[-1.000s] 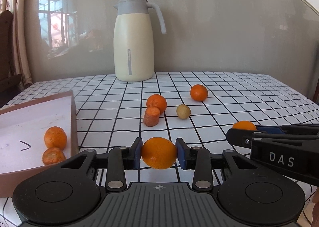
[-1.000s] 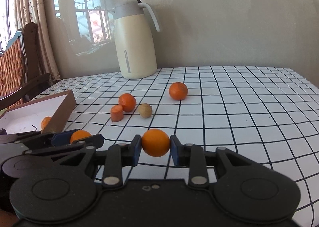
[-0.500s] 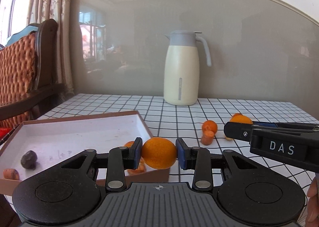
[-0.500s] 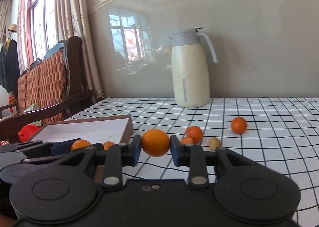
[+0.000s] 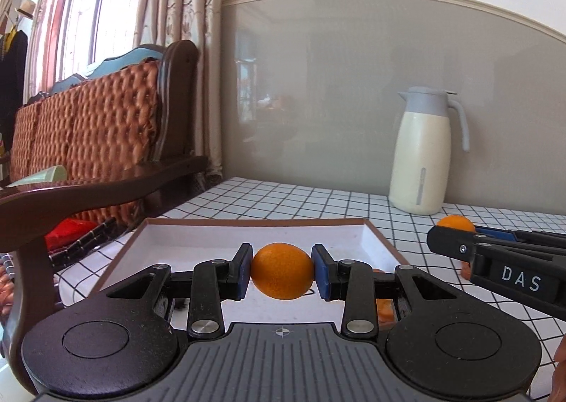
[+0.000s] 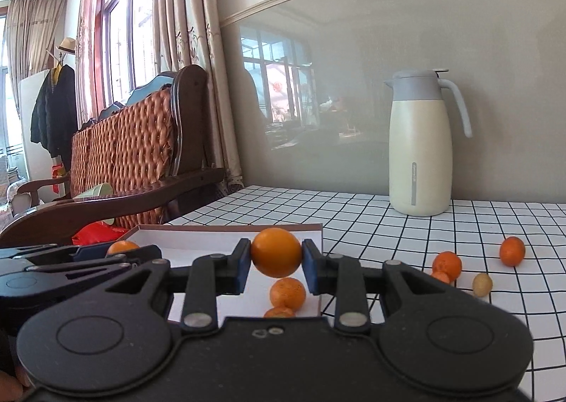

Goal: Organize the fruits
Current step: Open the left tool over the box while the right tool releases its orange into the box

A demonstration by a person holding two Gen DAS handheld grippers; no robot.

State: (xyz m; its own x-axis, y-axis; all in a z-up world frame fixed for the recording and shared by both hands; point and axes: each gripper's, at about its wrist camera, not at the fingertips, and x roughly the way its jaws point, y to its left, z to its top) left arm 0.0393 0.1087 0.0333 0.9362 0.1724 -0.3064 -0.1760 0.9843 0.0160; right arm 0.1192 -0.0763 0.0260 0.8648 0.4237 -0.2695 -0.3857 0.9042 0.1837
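Oranges: one sits pinched between the blue pads of the left gripper point(image 5: 282, 276), and a second orange point(image 6: 276, 252) is pinched the same way in the right gripper point(image 6: 276, 260). Both pairs of fingers are pressed onto the fruit from either side; neither fruit touches anything else.

Relation that matters: the box point(image 5: 383, 246), brown-rimmed with a white floor, lies ahead of and below both pairs of fingers. In the left wrist view the held orange point(image 5: 282, 275) hangs over the box floor, inside the rim on every visible side. In the right wrist view the fruit hangs over the right part of the box point(image 6: 320, 236), close inside its right wall. Judgement: the left hand is further in over the box, so it is the better placed to release first; the right should carry a little further left of that wall. Being round, the fruit has no long axis to align.

Right gripper seen from the left view point(image 5: 495, 253) is off to the right of the left fingers, near them but apart.

Counts (right view):
- held oranges: 2
- fruit already in the box below the right fingers: 2, one whole point(image 6: 287, 292), one partly hidden
- on the checked bench point(image 6: 460, 331), right of the fingers: 2 oranges, one orange piece half hidden, one small yellowish fruit point(image 6: 482, 284)
- jug point(image 6: 421, 144): 1, upright at the back.
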